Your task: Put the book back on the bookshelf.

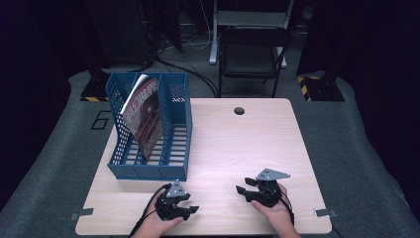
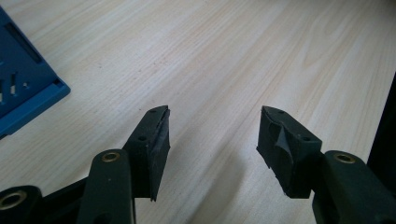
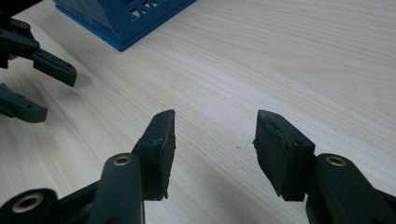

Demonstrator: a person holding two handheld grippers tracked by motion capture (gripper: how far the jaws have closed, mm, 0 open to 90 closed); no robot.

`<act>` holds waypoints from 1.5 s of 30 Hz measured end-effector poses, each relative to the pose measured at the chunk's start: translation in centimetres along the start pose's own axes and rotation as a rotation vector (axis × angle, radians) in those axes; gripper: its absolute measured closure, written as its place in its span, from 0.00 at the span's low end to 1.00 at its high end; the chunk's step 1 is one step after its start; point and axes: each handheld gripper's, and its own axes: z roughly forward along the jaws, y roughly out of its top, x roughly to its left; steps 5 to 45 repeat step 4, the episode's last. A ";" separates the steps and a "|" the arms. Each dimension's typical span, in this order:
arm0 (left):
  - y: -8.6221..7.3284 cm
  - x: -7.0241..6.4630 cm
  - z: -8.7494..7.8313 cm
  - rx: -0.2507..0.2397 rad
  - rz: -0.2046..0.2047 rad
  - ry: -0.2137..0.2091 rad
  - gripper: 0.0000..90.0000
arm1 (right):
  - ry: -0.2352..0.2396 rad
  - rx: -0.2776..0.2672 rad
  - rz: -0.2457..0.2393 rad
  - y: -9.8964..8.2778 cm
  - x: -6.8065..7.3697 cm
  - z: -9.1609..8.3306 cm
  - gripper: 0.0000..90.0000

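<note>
A blue slotted file rack (image 1: 174,171) stands on the left half of the pale wooden table (image 1: 237,148). A magazine with a dark red cover (image 1: 146,116) leans upright in one of its slots. My left gripper (image 1: 192,202) rests near the table's front edge, just in front of the rack, jaws open and pointing right. My right gripper (image 1: 241,192) sits to its right, jaws open and pointing left towards it. In the left gripper view the open jaws (image 2: 215,109) hold nothing, with the rack's corner (image 2: 28,93) at the left. The right gripper view has empty jaws (image 3: 215,112), the left gripper (image 3: 58,95) and the rack (image 3: 121,18).
A round cable hole (image 1: 239,110) is set in the table's far edge. A dark folding chair (image 1: 250,54) stands behind the table, with cables on the floor around it. Bare wood stretches across the table's middle and right.
</note>
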 end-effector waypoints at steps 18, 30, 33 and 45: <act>0.1 -0.1 0.2 0.010 0.006 -0.007 0.49 | -0.016 0.020 0.001 -0.3 -0.4 0.1 0.53; 0.1 -0.1 0.2 0.010 0.006 -0.007 0.49 | -0.016 0.020 0.001 -0.3 -0.4 0.1 0.53; 0.1 -0.1 0.2 0.010 0.006 -0.007 0.49 | -0.016 0.020 0.001 -0.3 -0.4 0.1 0.53; 0.1 -0.1 0.2 0.010 0.006 -0.007 0.49 | -0.016 0.020 0.001 -0.3 -0.4 0.1 0.53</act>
